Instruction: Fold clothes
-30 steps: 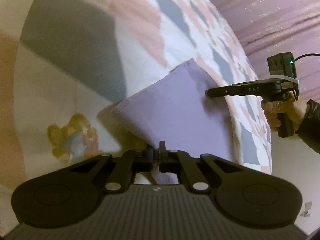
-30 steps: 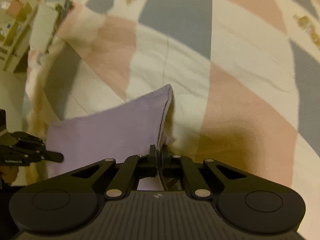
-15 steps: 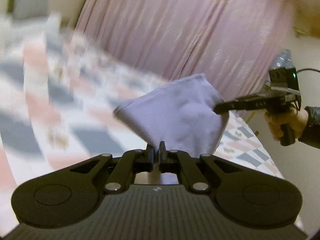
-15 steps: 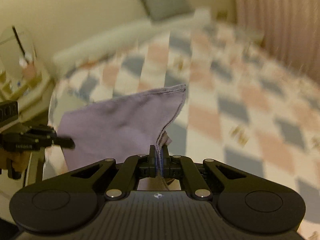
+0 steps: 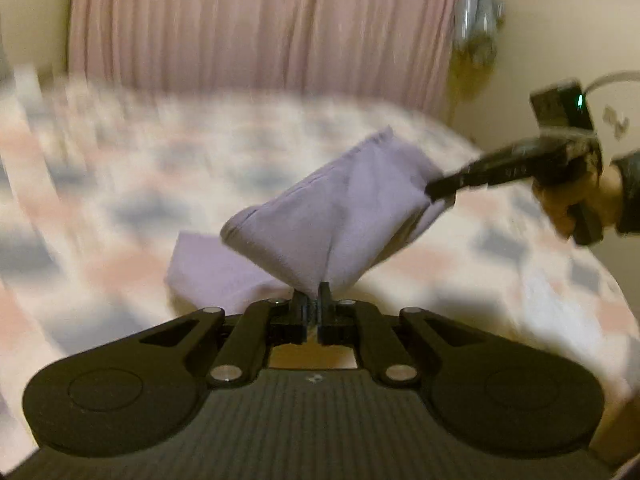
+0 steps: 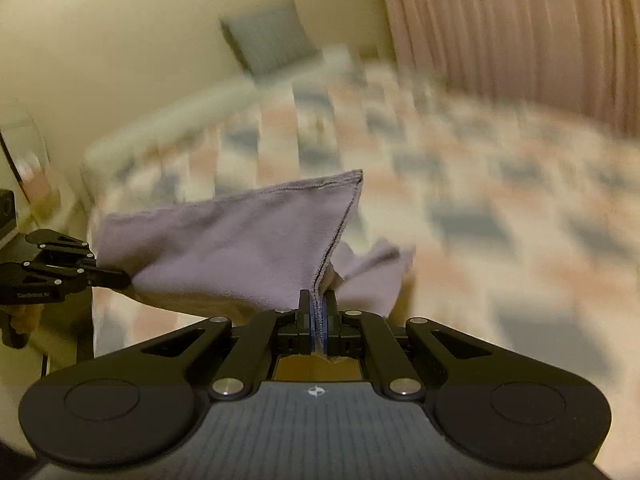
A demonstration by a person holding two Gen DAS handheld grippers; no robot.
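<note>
Both grippers have the lilac cloth (image 5: pixel 344 208) up off the bed (image 5: pixel 120 200), stretched between them. In the left wrist view, the left gripper (image 5: pixel 313 300) sits at 6 o'clock with its jaws pressed together on a bottom fold of the fabric, which rises toward 12 and 1 o'clock. The right gripper (image 5: pixel 436 190) comes in from 3 o'clock, its tip buried in the cloth's right edge, a hand (image 5: pixel 576 204) wrapped round its handle. A loose part of the cloth trails down toward 8 o'clock and looks to lie on the bedspread.

Switch to the right wrist view: the jaws here are pinching a stitched hem of the cloth between blue pads (image 6: pixel 313 330), the seam running up to a sharp corner near 12 o'clock. The sheet spans out to 9 o'clock, where the other gripper clamps its far end. More fabric bunches just right of centre, toward 3 o'clock.

The checked bedspread is heavily blurred. A pink curtain (image 6: pixel 520 28) hangs at 1 o'clock, a grey pillow (image 6: pixel 268 40) leans against the wall near 11 o'clock.
</note>
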